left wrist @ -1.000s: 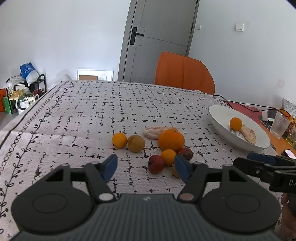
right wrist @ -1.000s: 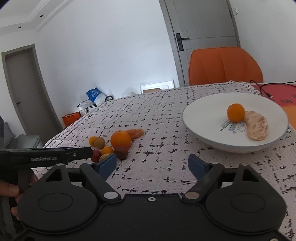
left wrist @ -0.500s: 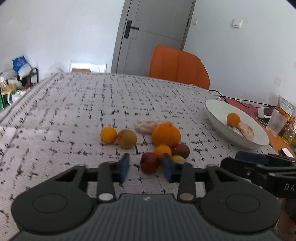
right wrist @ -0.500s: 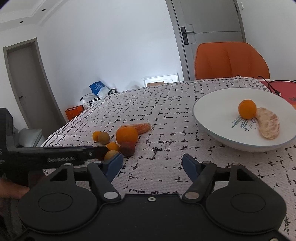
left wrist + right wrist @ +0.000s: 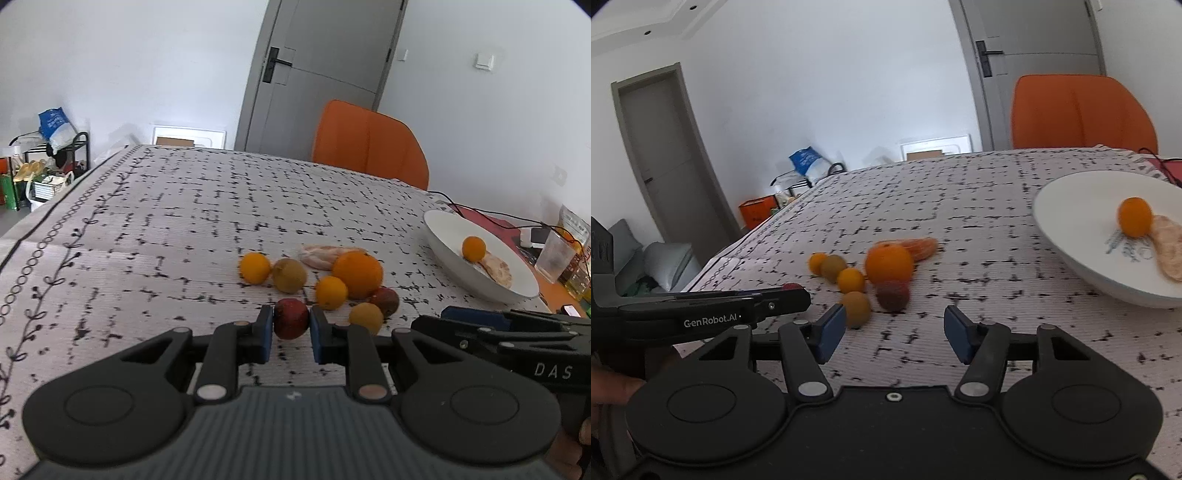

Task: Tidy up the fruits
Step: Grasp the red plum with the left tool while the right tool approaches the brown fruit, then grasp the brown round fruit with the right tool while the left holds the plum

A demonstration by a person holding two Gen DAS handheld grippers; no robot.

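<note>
A cluster of fruit lies mid-table: a big orange (image 5: 357,274), small oranges, a brownish fruit (image 5: 290,274), a yellow fruit (image 5: 366,317) and a peeled segment (image 5: 320,255). My left gripper (image 5: 291,334) is shut on a dark red fruit (image 5: 291,318) at the cluster's near edge; it rests on the cloth. My right gripper (image 5: 894,332) is open and empty, just short of a dark red fruit (image 5: 892,294) and the yellow fruit (image 5: 857,308). A white bowl (image 5: 1067,214) at right holds a small orange (image 5: 1134,216) and a peeled segment (image 5: 1167,247).
The table has a white cloth with black marks (image 5: 184,221). An orange chair (image 5: 365,144) stands at the far side. A clear cup (image 5: 554,254), cables and small items sit right of the bowl. The left gripper's body (image 5: 701,310) reaches across the right wrist view.
My left gripper has moved forward to the dark red fruit and closed its fingers on it. My right gripper has shifted left and nearer the fruit cluster, staying open.
</note>
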